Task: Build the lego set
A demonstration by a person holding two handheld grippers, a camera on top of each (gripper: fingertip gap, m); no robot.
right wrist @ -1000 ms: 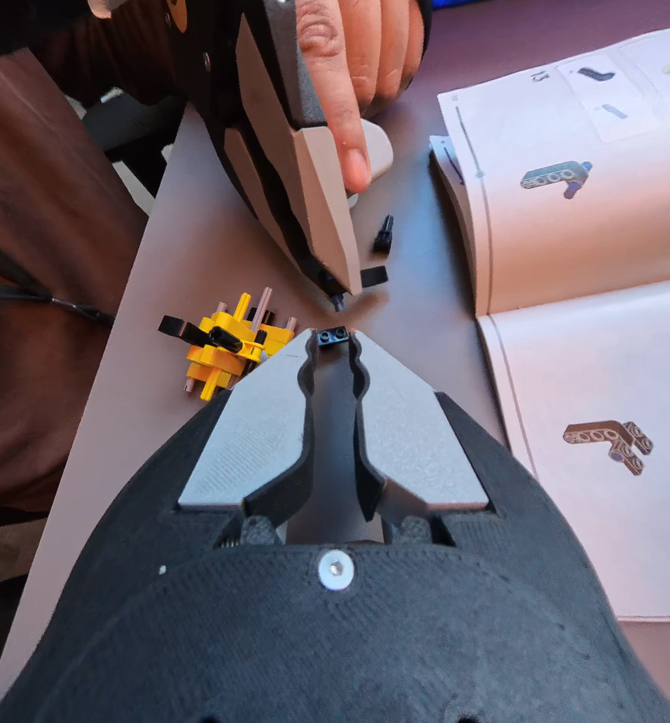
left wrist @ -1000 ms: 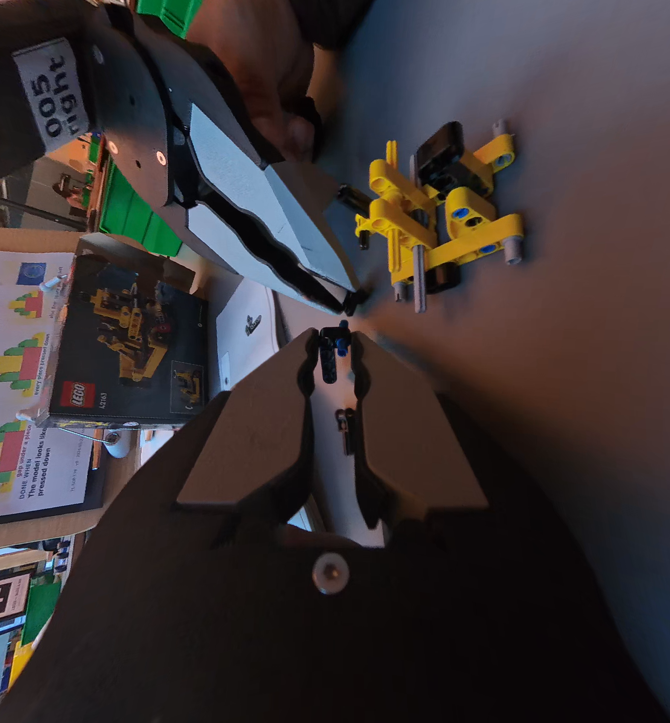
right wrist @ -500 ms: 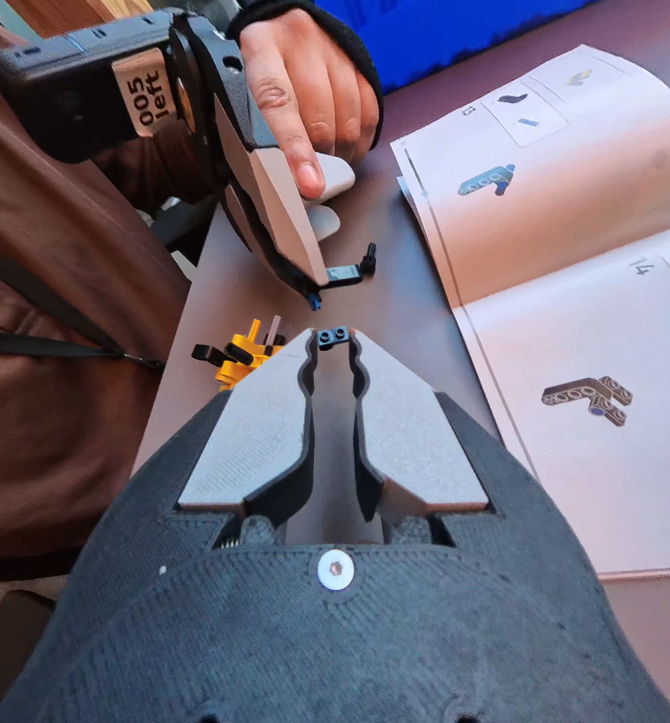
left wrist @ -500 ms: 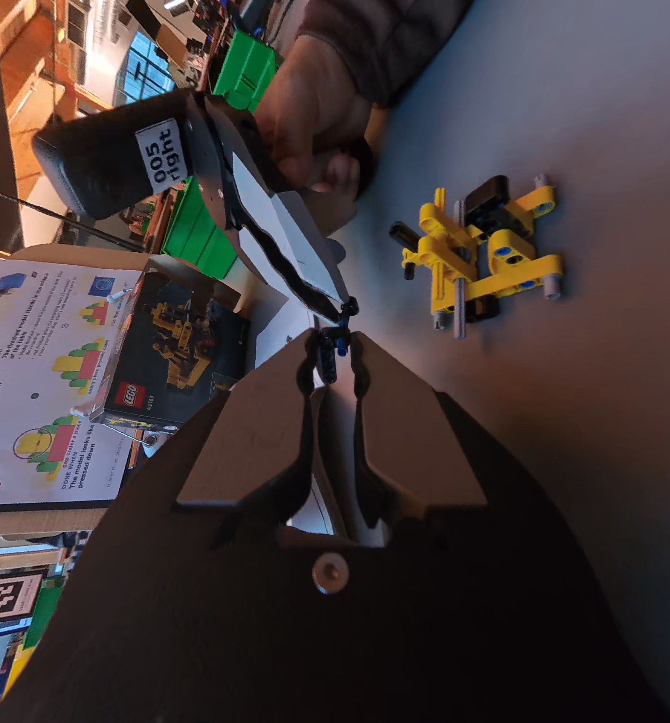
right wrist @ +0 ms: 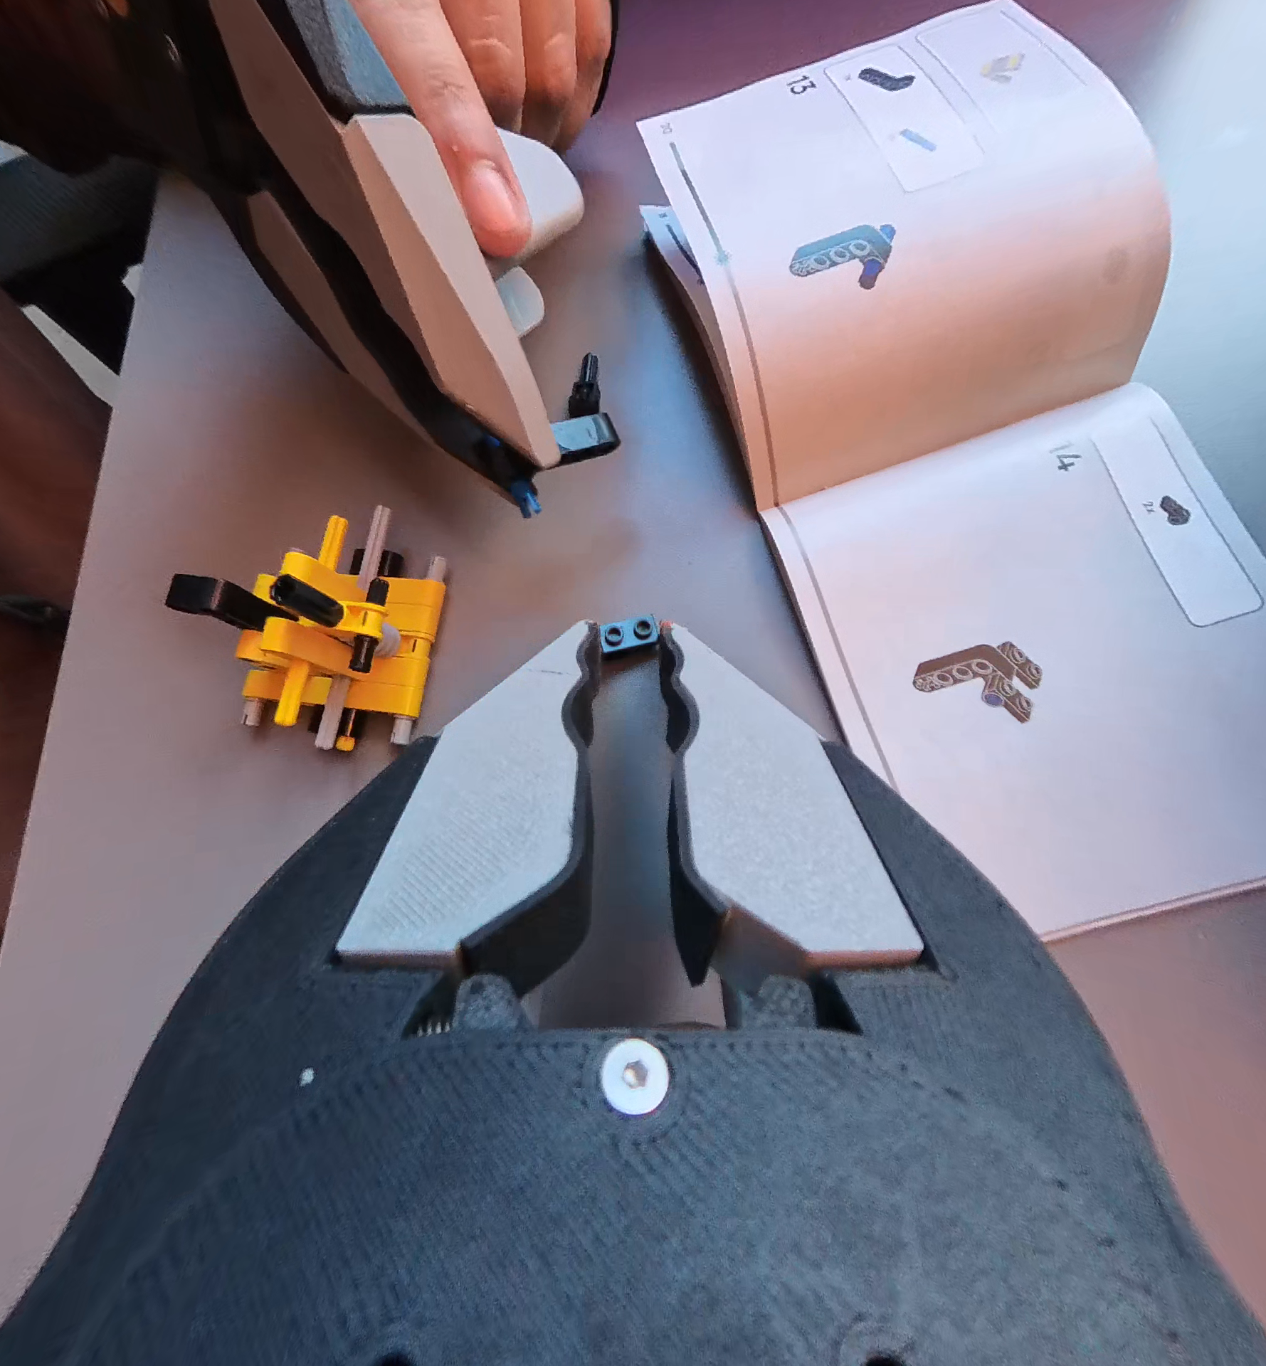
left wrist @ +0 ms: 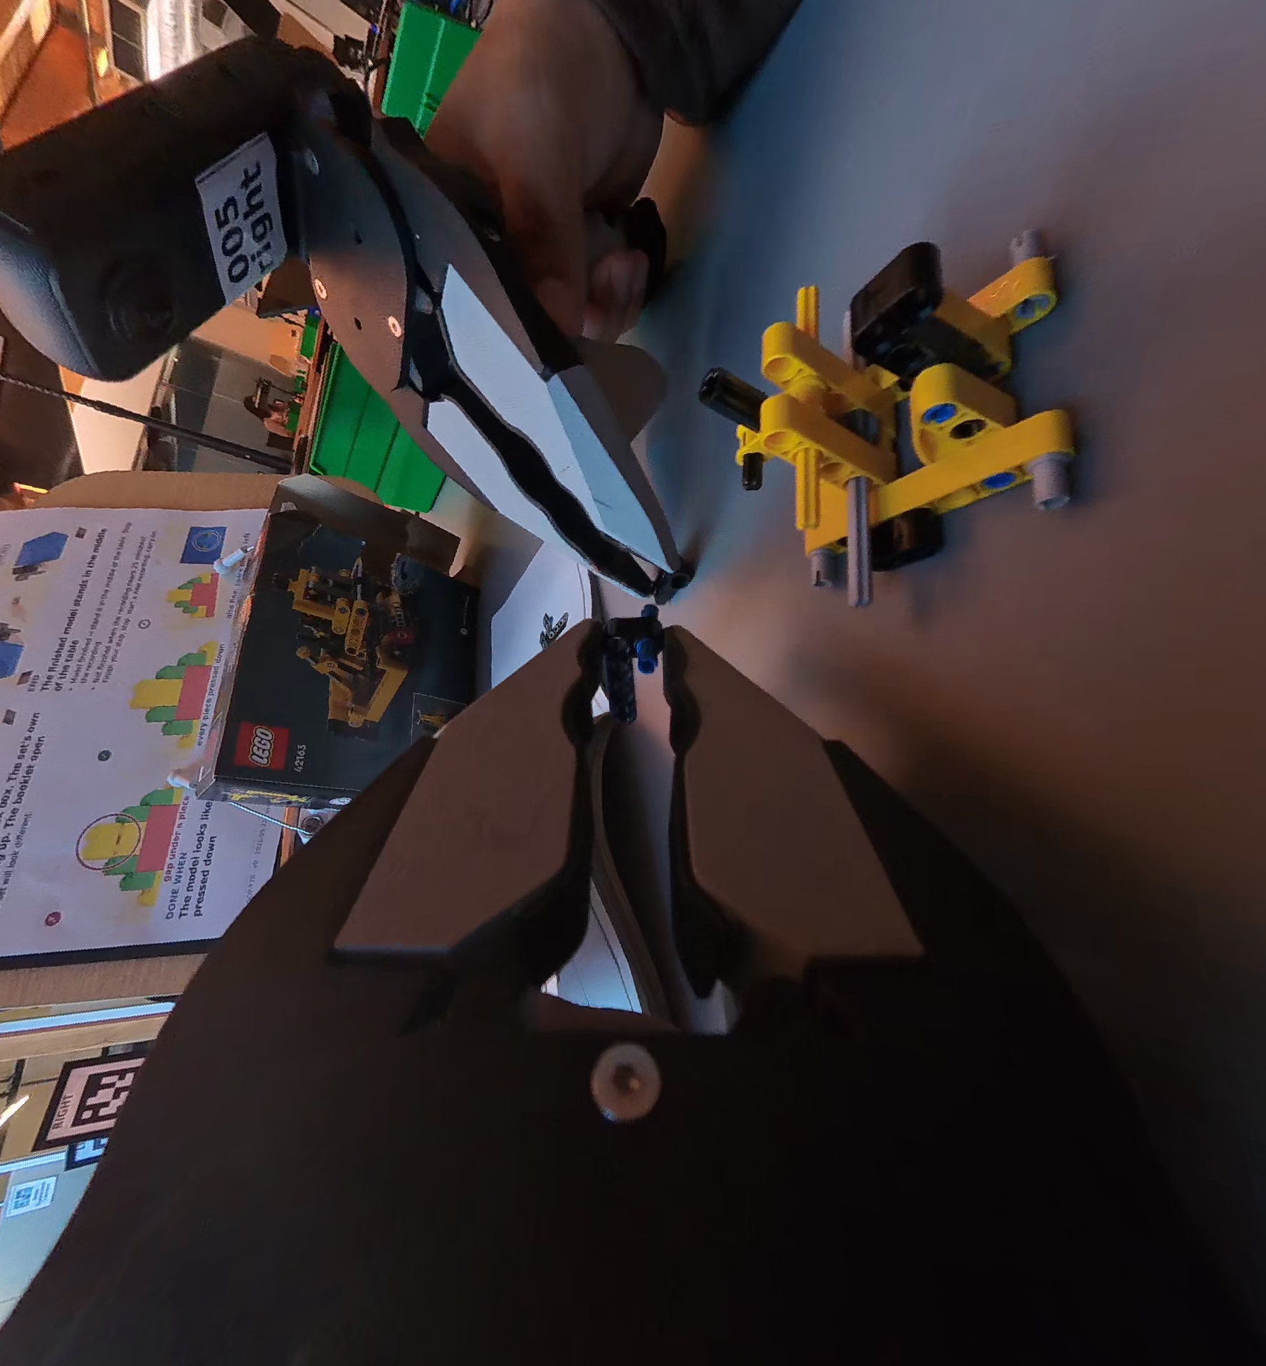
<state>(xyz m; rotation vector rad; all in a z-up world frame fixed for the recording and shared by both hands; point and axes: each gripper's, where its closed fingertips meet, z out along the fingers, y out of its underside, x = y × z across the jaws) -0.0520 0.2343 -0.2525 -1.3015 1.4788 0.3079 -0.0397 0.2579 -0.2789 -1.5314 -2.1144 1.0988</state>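
Much of the bent black beam (left wrist: 618, 676) is hidden between the fingers of the left gripper (left wrist: 633, 639), which is clenched on it; only its perforated edge and a blue pin (left wrist: 646, 650) at the tip show in the left wrist view. From the right wrist view the same beam (right wrist: 584, 432) juts out past the tip of the left gripper (right wrist: 522, 473), with the blue pin (right wrist: 526, 501) pointing downward; whether the short black pin (right wrist: 582, 384) just beyond is attached to it or lies on the table is hard to make out.

The right gripper (right wrist: 628, 637) grasps a small black connector (right wrist: 628, 636) with two round holes facing the camera, pinched right at its fingertips. In the left wrist view this connector (left wrist: 670, 584) is only a dark stub at the tip of the right gripper (left wrist: 659, 580), just ahead of the left claw's tips and apart from the blue pin.

The yellow model (right wrist: 338, 628), with grey axles and black parts, sits on the grey table (right wrist: 193, 414) left of the right claw.

Only the right wrist view shows the open instruction booklet (right wrist: 984, 480), to that claw's right. Only the left wrist view shows the set's box (left wrist: 341, 658), left of its claw, and a printed sheet (left wrist: 75, 732) beyond it.
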